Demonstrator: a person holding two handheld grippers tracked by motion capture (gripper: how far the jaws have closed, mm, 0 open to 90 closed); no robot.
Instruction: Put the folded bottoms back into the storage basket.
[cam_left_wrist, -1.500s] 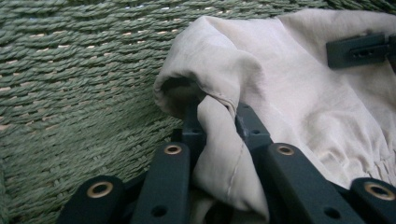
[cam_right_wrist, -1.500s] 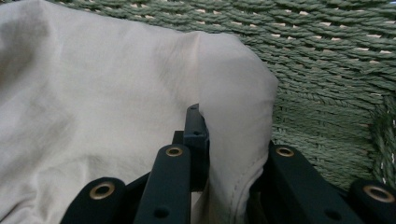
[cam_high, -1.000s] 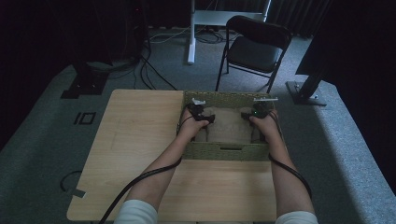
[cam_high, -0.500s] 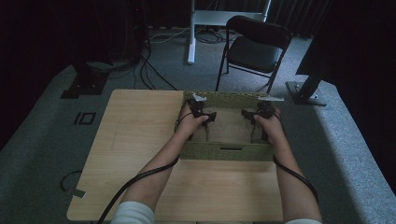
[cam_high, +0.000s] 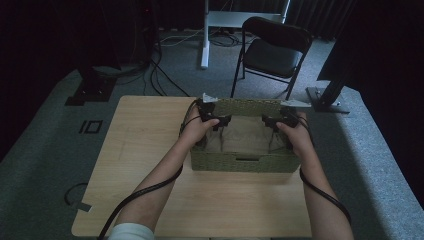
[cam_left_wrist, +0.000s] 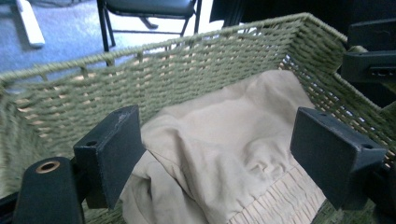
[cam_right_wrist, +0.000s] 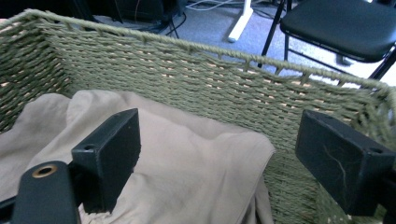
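A green woven rectangular basket (cam_high: 240, 162) stands on the light wooden desk (cam_high: 135, 150), toward its far edge, with a crumpled beige cloth (cam_high: 242, 140) lying inside it on the bottom. The person's two forearms reach in from the near side, one hand at each end of the basket.

The left gripper (cam_high: 220, 121) hovers over the basket's left end, above the cloth. In the left gripper view its two black jaws stand wide apart and have just been opening – nothing is caught between them, and the beige cloth (cam_left_wrist: 224, 154) lies below the gap, its gathered, elastic-looking hem toward the near edge. The basket's woven wall (cam_left_wrist: 154, 79) rises behind it.

The right gripper (cam_high: 272, 121) hovers over the right end of the basket. Its jaws too are spread wide, having just been opening, and they hold nothing; in the right gripper view the cloth (cam_right_wrist: 187, 163) sits folded beneath them, reaching close to the basket's corner (cam_right_wrist: 289, 107).

Black cables (cam_high: 150, 187) trail from both grippers back along the forearms. Beyond the desk a black folding chair (cam_high: 272, 50) stands on the grey carpet.
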